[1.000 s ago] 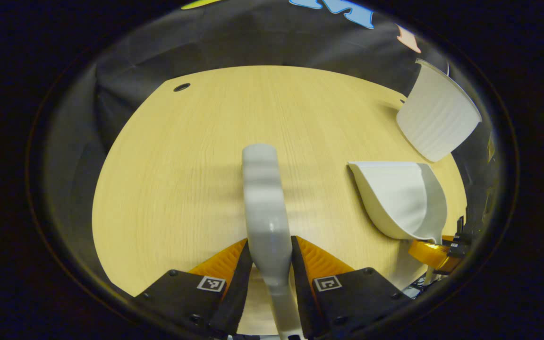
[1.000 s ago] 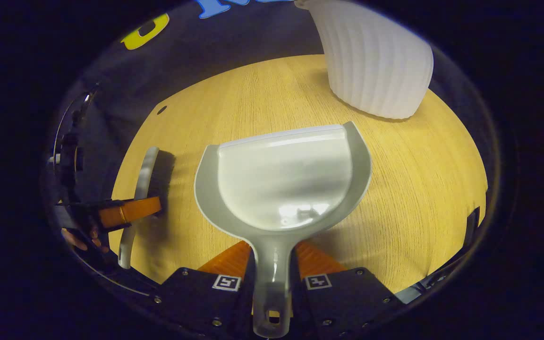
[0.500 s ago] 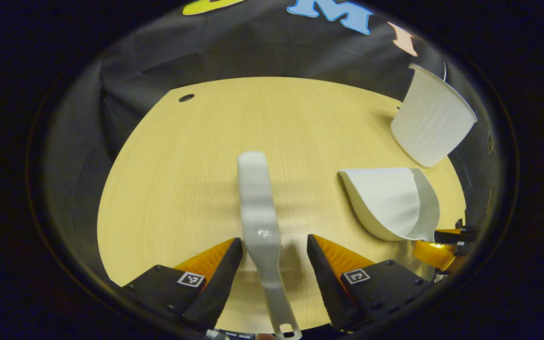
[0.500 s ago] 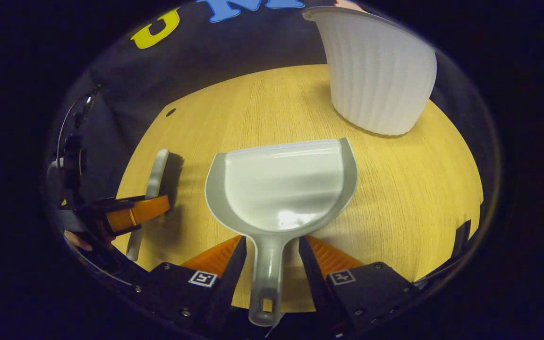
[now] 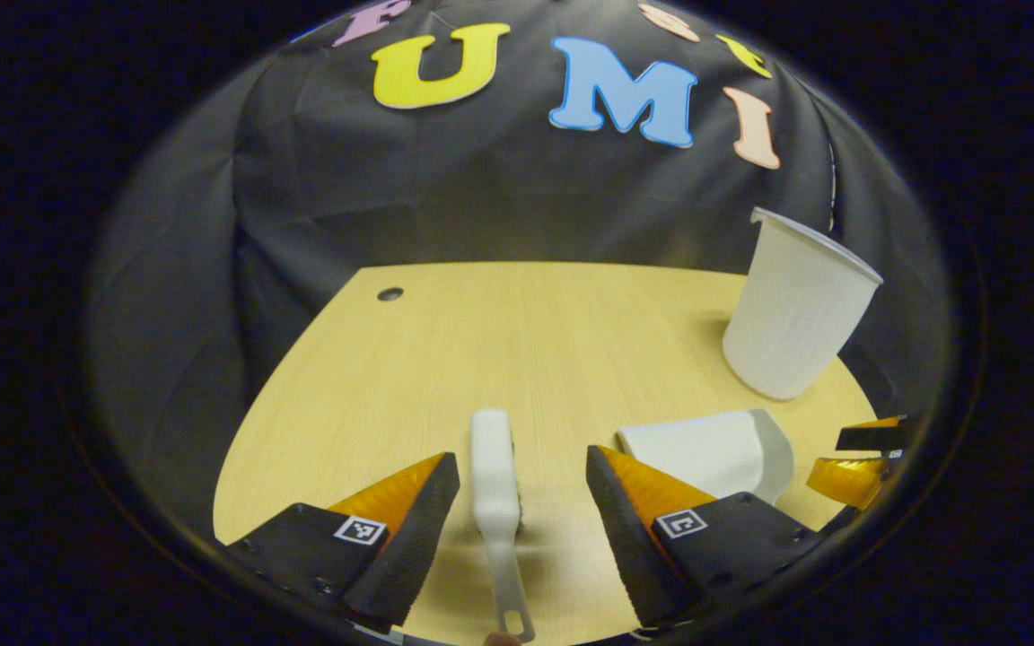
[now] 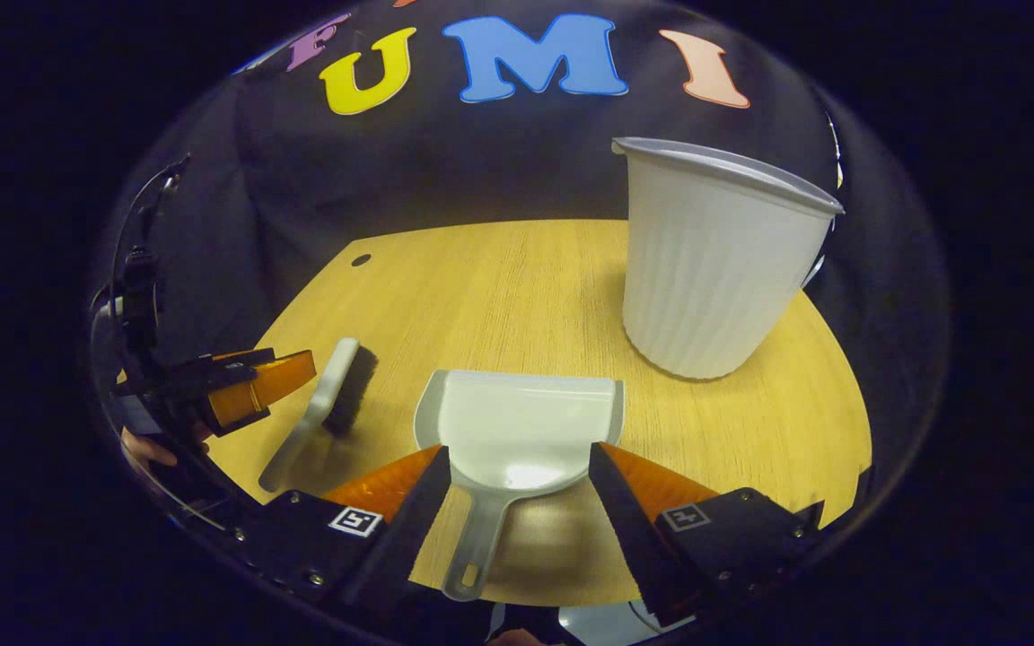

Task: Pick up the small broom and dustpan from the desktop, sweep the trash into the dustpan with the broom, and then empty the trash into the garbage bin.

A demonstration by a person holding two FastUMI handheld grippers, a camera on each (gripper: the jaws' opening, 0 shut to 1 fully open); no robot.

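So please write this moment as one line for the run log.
left tool: open, broom lies between fingers | right tool: open, dustpan on desktop | garbage bin: upright

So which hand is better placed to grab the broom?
Left. The open left tongs straddle the handle of the broom; the open right tongs straddle the handle of the dustpan instead.

The light wood-grain desktop (image 6: 517,269) has a curved front edge and a small round hole (image 6: 361,260) near its far left corner. 3 things lie directly on it. The white ribbed garbage bin (image 6: 705,269) stands upright near the far right edge. The white dustpan (image 6: 517,431) lies flat near the front edge, handle toward that edge. The small broom (image 6: 324,408) lies just beside it, toward the left edge, apart from it.
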